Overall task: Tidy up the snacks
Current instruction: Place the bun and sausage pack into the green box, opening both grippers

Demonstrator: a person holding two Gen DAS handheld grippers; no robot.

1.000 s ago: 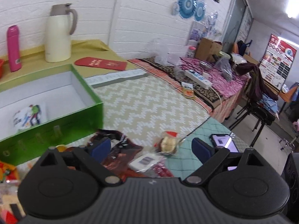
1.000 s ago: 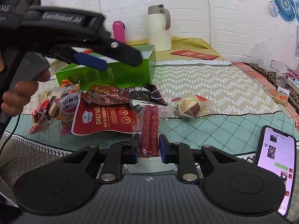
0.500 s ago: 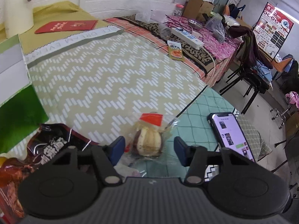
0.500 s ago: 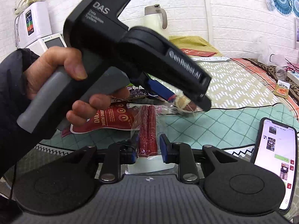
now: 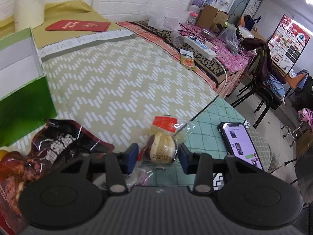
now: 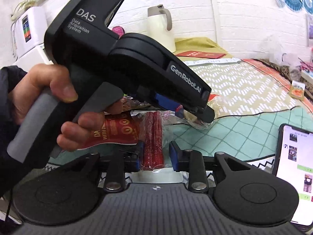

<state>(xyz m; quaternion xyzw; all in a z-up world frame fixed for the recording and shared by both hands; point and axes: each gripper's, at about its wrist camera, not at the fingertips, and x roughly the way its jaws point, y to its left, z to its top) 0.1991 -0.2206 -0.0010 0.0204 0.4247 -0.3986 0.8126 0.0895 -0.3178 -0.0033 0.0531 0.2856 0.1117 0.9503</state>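
Observation:
My left gripper (image 5: 158, 154) is open, its blue fingers on either side of a wrapped round pastry (image 5: 161, 149) in clear plastic with a red label, lying on the table. From the right wrist view the left gripper (image 6: 195, 111) reaches down over that pastry (image 6: 197, 120). My right gripper (image 6: 156, 156) is open around the near end of a pack of red sausage sticks (image 6: 152, 139), with a gap at the right finger. A dark snack bag (image 5: 58, 143) and a red nut pouch (image 6: 115, 133) lie to the left. The green box (image 5: 21, 74) stands at far left.
A phone (image 5: 240, 143) with a lit screen lies at the right table edge, also in the right wrist view (image 6: 295, 172). A cream jug (image 6: 159, 26), a red booklet (image 5: 77, 25) and a small orange packet (image 5: 187, 58) sit farther back. A black cable (image 6: 264, 113) crosses the mat.
My left gripper has moved down and forward from above the green box to the pastry, and its fingers have narrowed around it. My right gripper has stayed at the sausage pack.

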